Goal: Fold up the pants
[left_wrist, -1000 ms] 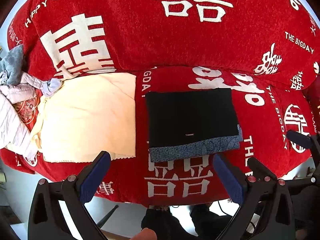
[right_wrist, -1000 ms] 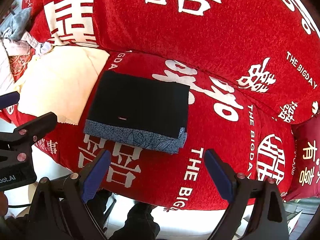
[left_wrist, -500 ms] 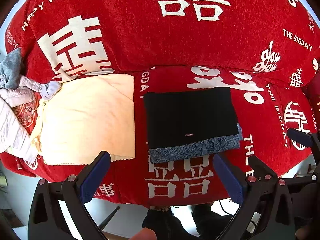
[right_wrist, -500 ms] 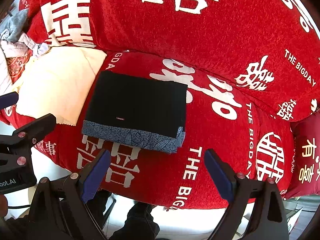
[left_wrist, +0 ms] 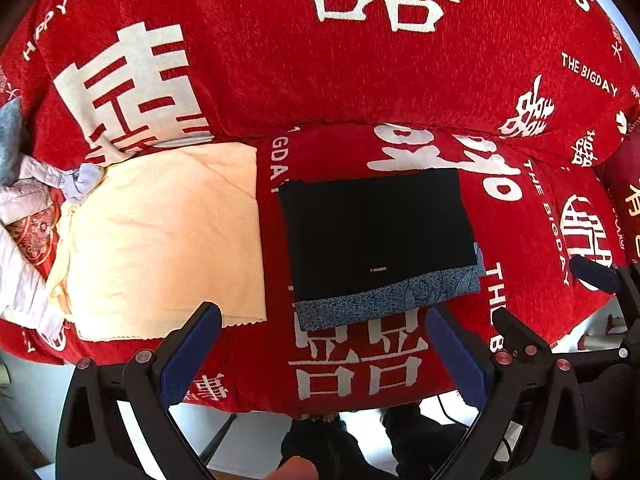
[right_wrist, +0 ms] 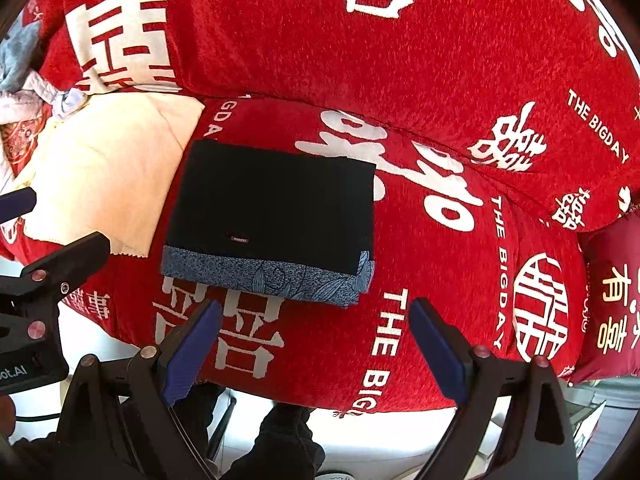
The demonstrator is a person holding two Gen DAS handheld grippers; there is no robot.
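The pants (left_wrist: 378, 232) lie folded into a flat black rectangle with a blue patterned band along the near edge, on the red sofa seat (left_wrist: 520, 216). In the right wrist view the same folded pants (right_wrist: 276, 212) sit left of centre. My left gripper (left_wrist: 320, 332) hovers open just in front of the blue band, nothing between its blue pads. My right gripper (right_wrist: 316, 326) is open too, held near the seat's front edge below the pants' right corner. Neither touches the cloth. The left gripper (right_wrist: 44, 268) shows at the left edge of the right wrist view.
A cream cloth (left_wrist: 160, 240) is spread on the seat left of the pants. A heap of loose clothes (left_wrist: 24, 216) lies at the far left. The sofa back (left_wrist: 340, 60) rises behind. A dark red cushion (right_wrist: 612, 296) sits at the right. Floor and feet show below.
Both grippers have drawn back slightly from the sofa; the pants stay where they were and both grippers remain open.
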